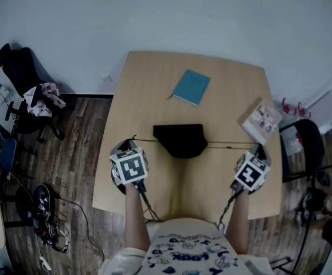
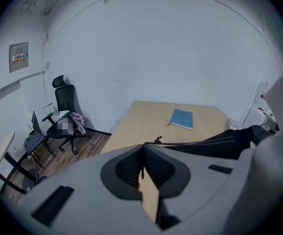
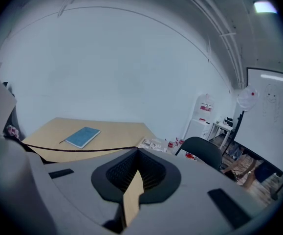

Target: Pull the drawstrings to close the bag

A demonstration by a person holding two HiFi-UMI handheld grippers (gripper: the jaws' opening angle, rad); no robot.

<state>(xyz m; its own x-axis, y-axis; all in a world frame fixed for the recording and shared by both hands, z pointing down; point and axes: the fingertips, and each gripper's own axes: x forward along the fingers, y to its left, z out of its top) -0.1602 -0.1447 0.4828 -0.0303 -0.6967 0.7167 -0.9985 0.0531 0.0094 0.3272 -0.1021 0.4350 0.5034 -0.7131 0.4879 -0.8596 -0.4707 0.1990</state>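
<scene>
- The left gripper (image 2: 143, 153) is clamped fully shut on the left drawstring (image 1: 145, 140). The cord leaves its tips and runs taut to the black bag (image 1: 180, 139).
- The right gripper (image 3: 137, 154) is pinched tight on the right drawstring (image 1: 229, 146), which stretches straight back toward the bag.
- The bag lies mid-table (image 1: 154, 85), between the two grippers, with a cord coming out of each side. How far its mouth has gathered cannot be told from the head view.
- The step in hand looks like the pull itself, both hands drawing outward in opposite directions.
- To do it well, pull along the line of the cords rather than upward. A level, opposed pull probably cinches the channel, while a lifting one would likely just hoist the bag.
- Match the two hands — an uneven pull would likely drag the light bag sideways instead of closing it.
- Keep both grips firm, because a thin cord could slip through the pads under tension.
- The booklet (image 1: 260, 119) lies near the right gripper, so the outward sweep on that side should stay clear of it. The blue notebook (image 1: 191, 86) sits well apart, beyond the bag.
</scene>
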